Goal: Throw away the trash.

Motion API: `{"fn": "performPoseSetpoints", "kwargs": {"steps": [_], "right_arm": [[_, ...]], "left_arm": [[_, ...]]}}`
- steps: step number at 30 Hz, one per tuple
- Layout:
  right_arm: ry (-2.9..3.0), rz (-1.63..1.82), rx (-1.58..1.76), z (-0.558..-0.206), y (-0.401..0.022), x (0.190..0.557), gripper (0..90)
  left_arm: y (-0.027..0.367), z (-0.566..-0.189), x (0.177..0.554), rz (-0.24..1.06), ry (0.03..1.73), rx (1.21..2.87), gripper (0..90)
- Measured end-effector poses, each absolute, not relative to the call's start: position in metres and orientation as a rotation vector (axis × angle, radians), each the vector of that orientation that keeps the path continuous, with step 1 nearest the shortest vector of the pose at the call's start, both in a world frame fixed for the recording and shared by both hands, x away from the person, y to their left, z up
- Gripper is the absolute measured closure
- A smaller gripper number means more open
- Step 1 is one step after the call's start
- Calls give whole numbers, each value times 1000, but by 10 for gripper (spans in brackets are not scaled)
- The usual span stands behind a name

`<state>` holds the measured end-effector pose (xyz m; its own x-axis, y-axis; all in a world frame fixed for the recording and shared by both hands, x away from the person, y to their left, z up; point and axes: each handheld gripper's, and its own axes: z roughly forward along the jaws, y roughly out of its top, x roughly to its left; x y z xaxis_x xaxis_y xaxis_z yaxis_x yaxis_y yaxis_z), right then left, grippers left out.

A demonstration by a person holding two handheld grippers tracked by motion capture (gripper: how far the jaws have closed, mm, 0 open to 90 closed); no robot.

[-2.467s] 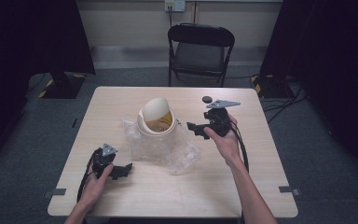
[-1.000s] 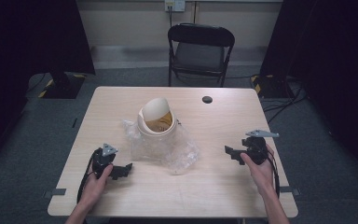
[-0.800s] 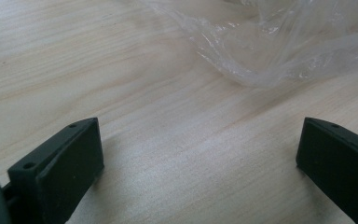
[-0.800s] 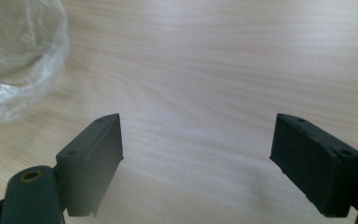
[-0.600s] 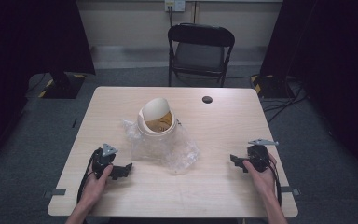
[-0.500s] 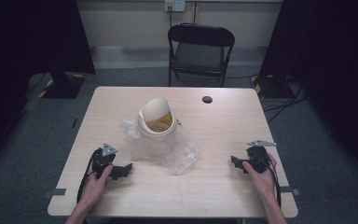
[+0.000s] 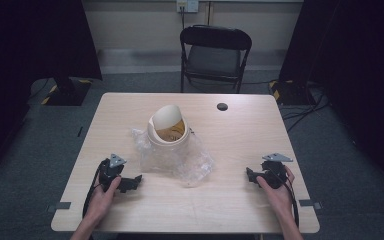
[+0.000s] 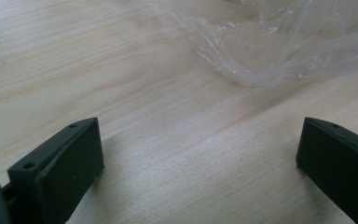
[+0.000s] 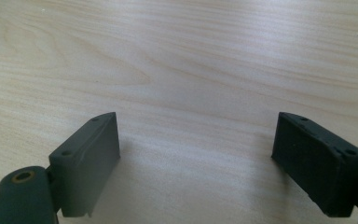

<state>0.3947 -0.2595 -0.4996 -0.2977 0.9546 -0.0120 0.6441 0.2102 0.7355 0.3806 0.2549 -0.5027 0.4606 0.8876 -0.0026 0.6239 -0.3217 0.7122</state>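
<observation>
Both grippers are rested low on the table [image 7: 230, 210], jaws spread, nothing held.
The left gripper [image 8: 200, 158] is faced by a bag [image 8: 279, 42] (cut off above); the right gripper [image 9: 196, 154] has just been widened.

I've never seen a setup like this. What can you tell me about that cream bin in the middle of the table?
The bin is a small, round, cream container that looks like plastic. It stands upright near the table's middle. Its domed swing lid is tipped, showing a brownish inside. A crumpled clear bag lies around its base and spreads toward the person's side. Neither tool touches it.
</observation>
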Motion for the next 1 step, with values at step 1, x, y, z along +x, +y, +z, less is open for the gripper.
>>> {"fn": "performPoseSetpoints", "kwargs": {"steps": [1], "right_arm": [[2019,875,1477,-500,-259,395,140]], "left_arm": [[255,-503,381,521,1255,2061,0]]}}
